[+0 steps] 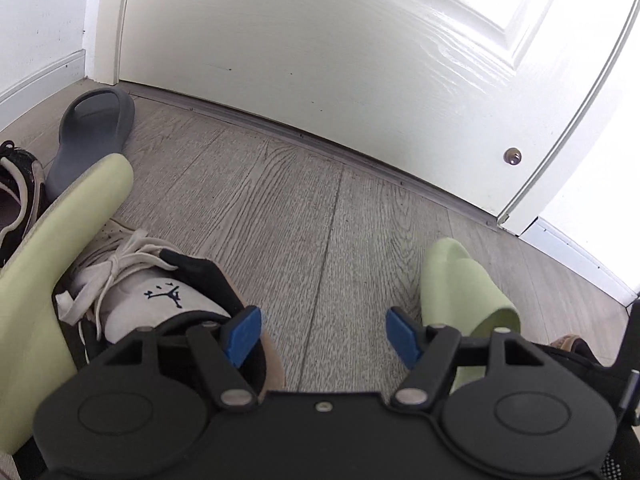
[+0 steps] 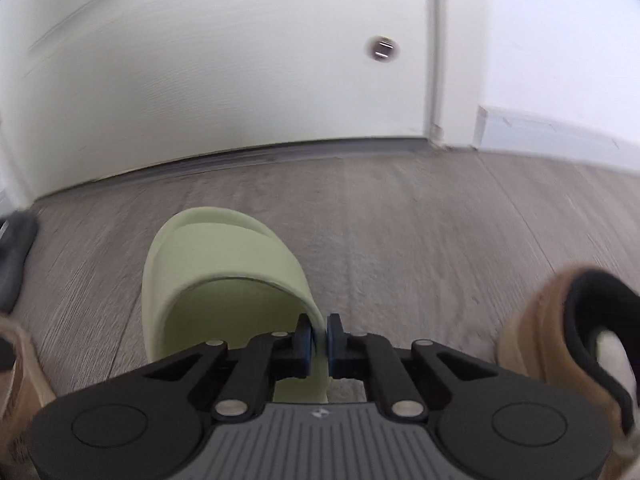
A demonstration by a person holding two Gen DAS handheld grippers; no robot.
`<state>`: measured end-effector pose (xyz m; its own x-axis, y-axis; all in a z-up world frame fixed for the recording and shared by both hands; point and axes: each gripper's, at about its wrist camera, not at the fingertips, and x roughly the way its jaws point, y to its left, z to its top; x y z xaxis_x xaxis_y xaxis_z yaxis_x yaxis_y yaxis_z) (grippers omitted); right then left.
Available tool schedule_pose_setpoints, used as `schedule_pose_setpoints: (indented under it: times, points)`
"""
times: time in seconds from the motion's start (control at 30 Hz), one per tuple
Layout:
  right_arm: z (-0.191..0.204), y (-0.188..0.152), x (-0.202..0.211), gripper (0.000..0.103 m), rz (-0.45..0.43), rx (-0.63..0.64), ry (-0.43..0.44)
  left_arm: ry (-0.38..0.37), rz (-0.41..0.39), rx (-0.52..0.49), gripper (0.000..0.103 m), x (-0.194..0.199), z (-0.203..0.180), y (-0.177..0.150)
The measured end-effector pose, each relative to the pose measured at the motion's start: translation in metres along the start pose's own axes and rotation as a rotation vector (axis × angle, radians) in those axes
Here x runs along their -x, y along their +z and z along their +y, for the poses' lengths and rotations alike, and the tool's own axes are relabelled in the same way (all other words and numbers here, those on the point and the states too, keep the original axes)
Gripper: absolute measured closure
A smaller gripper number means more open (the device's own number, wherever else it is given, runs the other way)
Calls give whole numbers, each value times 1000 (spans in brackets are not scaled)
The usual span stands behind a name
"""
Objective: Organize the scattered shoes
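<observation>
In the right wrist view my right gripper (image 2: 319,334) is shut on the right-hand edge of a pale green slide's (image 2: 224,264) strap, and the slide points toward the door. The same slide (image 1: 464,292) lies just right of my left gripper (image 1: 323,334), which hangs open over bare floor with nothing between its blue pads. To the left gripper's left sits a white laced sneaker (image 1: 160,292) with a black collar. A second pale green slide (image 1: 60,248) leans tilted against that sneaker. A grey slide (image 1: 94,128) lies near the door's left corner.
A white door (image 1: 320,60) with a metal threshold (image 1: 280,132) closes off the far side, with a round stop (image 2: 382,49) low on it. A black sneaker (image 1: 18,192) lies at the far left. Tan shoes flank the right gripper (image 2: 560,328) (image 2: 20,368). The floor is grey wood-look planks (image 1: 304,208).
</observation>
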<state>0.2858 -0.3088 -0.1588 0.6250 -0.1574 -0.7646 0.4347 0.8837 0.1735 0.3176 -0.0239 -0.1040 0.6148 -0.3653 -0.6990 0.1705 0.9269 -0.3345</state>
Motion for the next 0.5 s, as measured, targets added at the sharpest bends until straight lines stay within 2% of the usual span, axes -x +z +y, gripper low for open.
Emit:
schedule_pose_setpoints:
  times: [0.07, 0.13, 0.23, 0.37, 0.43, 0.5]
  points:
    - [0, -5, 8, 89, 32, -12, -5, -9, 2, 21, 33, 0, 4, 2]
    - [5, -17, 16, 80, 79, -52, 4, -7, 0, 26, 33, 1, 6, 2]
    - [12, -32, 25, 77, 191, -84, 93, -10, -9, 28, 33, 5, 9, 4]
    - [5, -41, 29, 77, 326, -164, 272, -21, -22, 30, 33, 9, 10, 7]
    - [6, -26, 27, 66, 316, -88, 363, -31, -22, 23, 33, 9, 9, 7]
    - [16, -8, 23, 63, 286, 76, 404, -26, -23, 8, 33, 10, 7, 5]
